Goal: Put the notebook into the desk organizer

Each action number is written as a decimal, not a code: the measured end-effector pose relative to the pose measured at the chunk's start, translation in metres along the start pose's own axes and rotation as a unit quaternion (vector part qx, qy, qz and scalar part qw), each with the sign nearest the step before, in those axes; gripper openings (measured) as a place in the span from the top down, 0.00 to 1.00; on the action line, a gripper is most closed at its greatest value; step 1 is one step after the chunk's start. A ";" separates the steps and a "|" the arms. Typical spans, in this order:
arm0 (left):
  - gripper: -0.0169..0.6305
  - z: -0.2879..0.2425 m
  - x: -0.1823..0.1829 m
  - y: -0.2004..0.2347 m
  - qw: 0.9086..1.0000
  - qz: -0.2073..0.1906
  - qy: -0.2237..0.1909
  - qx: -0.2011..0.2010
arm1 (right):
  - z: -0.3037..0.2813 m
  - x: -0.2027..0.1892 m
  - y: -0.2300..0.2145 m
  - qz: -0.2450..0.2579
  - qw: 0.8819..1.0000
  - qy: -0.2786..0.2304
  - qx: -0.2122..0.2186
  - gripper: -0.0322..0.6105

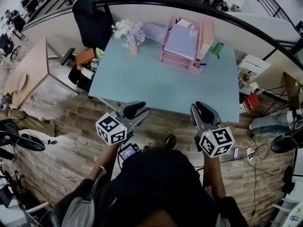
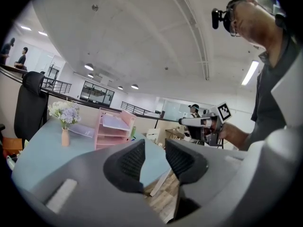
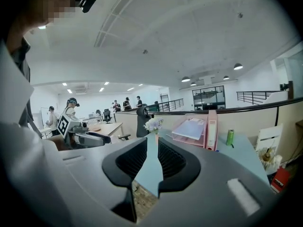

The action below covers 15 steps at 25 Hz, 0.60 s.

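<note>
A pink desk organizer stands at the far side of the light blue table, with a lavender folder-like item on its top tray. A flat lavender notebook lies on the table just left of it, behind a vase of flowers. Both grippers hover over the floor before the table's near edge, pointing at it. My left gripper is open and empty. My right gripper has its jaws only narrowly apart, nothing between them. The organizer lies well ahead of both.
A green can and pens sit right of the organizer. A black office chair stands at the table's far left corner, with bags on the floor beside it. Boxes and cables lie at the right. A wooden desk stands left.
</note>
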<state>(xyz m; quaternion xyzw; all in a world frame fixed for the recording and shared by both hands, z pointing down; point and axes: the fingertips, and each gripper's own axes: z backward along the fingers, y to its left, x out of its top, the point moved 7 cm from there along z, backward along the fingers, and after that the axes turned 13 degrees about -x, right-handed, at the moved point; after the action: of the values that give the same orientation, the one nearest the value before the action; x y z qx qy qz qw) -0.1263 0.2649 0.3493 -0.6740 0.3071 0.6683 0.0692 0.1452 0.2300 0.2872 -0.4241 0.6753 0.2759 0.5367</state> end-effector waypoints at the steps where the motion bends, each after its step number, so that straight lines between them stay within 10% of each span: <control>1: 0.68 -0.004 0.002 0.002 1.000 -0.001 0.002 0.005 | -0.006 0.002 -0.005 -0.001 1.000 -0.001 0.006 0.87; 15: 0.68 -0.044 0.006 0.013 0.996 0.016 -0.013 0.084 | -0.069 0.021 -0.059 0.012 0.996 0.009 0.088 0.87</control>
<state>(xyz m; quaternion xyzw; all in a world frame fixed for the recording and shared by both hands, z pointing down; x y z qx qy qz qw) -0.0960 0.2306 0.3516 -0.6524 0.3717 0.6498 0.1184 0.1615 0.1388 0.2910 -0.3695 0.7068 0.2175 0.5626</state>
